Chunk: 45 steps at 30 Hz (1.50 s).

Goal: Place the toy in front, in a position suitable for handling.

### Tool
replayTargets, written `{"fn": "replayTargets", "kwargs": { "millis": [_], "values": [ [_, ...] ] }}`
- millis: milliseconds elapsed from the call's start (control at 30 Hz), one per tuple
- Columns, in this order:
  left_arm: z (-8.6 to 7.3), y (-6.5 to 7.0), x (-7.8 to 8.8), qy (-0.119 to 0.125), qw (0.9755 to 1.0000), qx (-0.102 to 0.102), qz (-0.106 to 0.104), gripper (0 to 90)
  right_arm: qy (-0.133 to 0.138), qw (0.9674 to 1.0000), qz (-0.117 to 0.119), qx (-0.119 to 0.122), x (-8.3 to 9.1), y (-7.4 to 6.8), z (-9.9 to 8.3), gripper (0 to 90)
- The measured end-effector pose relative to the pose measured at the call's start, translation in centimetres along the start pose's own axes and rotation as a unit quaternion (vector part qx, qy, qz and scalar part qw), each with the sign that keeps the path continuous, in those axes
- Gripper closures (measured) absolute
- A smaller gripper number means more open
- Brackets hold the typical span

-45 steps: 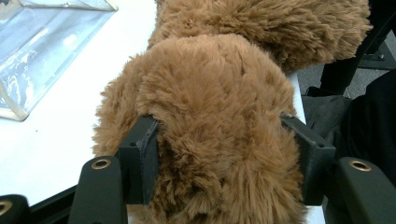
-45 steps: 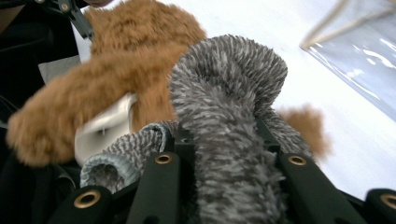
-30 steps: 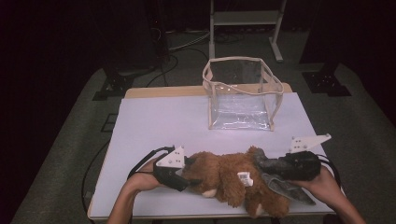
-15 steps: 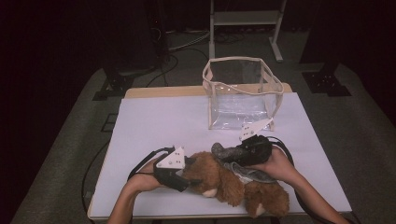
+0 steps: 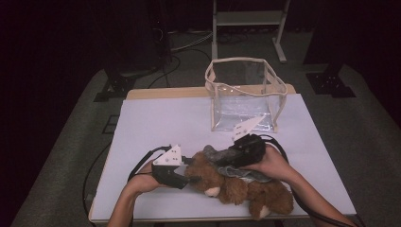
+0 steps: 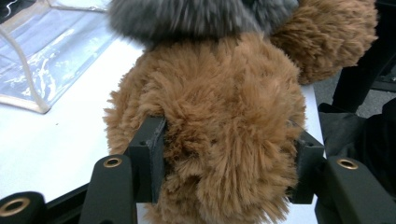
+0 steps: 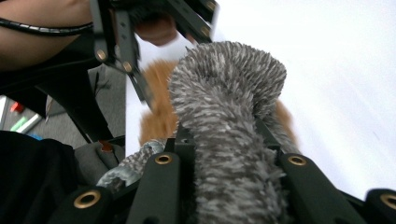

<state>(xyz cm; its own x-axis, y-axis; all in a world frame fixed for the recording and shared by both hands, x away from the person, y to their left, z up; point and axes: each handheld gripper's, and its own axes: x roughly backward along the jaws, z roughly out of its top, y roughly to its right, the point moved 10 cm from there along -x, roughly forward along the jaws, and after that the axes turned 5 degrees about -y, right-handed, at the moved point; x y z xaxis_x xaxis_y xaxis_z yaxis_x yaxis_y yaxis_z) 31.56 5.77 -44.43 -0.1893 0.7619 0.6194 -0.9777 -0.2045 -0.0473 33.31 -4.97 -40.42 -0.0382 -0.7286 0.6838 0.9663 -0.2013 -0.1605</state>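
Note:
A brown plush bear (image 5: 236, 187) lies on its side near the front edge of the white table (image 5: 156, 123). My left gripper (image 5: 187, 174) is at the bear's left end, and its jaws have just been closing. In the left gripper view the pads press into the brown fur (image 6: 224, 107) from both sides of my left gripper (image 6: 229, 158). My right gripper (image 5: 222, 158) is over the bear's upper body, shut on a grey fuzzy cloth (image 5: 215, 155). That cloth trails back across the bear. In the right gripper view the grey cloth (image 7: 229, 79) rises between the jaws of my right gripper (image 7: 224, 144).
A clear plastic bag (image 5: 243, 94) with a cream-edged rim stands open at the back of the table, and its corner (image 6: 37, 51) shows in the left gripper view. Bare table lies to the left and between the bear and the bag. Dark stands and cables lie on the floor beyond.
My right gripper has carried the grey cloth from the bear's right end leftward and back, to above its upper body. The left hand has stayed put at the bear's left end.

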Motion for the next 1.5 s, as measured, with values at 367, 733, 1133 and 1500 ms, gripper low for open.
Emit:
{"fn": "replayTargets", "kwargs": {
  "millis": [367, 733, 1133, 1500],
  "values": [
    [-0.3, 0.0, 0.1, 0.005, 0.9999, 0.007, -0.007, 42.0, -0.024, 0.9996, -0.012, 0.013, -1.9, 1.1, 1.3, 69.8],
    [-0.2, 0.4, -0.3, -0.011, 0.9999, -0.006, -0.009, 39.3, -0.025, 0.9994, -0.019, 0.012, -2.2, 1.2, 1.3, 69.7],
    [-0.3, 0.4, -0.4, -0.012, 0.9999, -0.005, -0.008, 38.4, -0.014, 0.9975, -0.059, -0.037, 2.9, 1.7, -4.4, 69.6],
    [-0.2, 0.3, -0.3, -0.020, 0.9997, -0.009, -0.004, 35.3, 0.026, 0.9927, -0.092, -0.074, 7.2, 0.9, -9.2, 69.5]
  ]
}}
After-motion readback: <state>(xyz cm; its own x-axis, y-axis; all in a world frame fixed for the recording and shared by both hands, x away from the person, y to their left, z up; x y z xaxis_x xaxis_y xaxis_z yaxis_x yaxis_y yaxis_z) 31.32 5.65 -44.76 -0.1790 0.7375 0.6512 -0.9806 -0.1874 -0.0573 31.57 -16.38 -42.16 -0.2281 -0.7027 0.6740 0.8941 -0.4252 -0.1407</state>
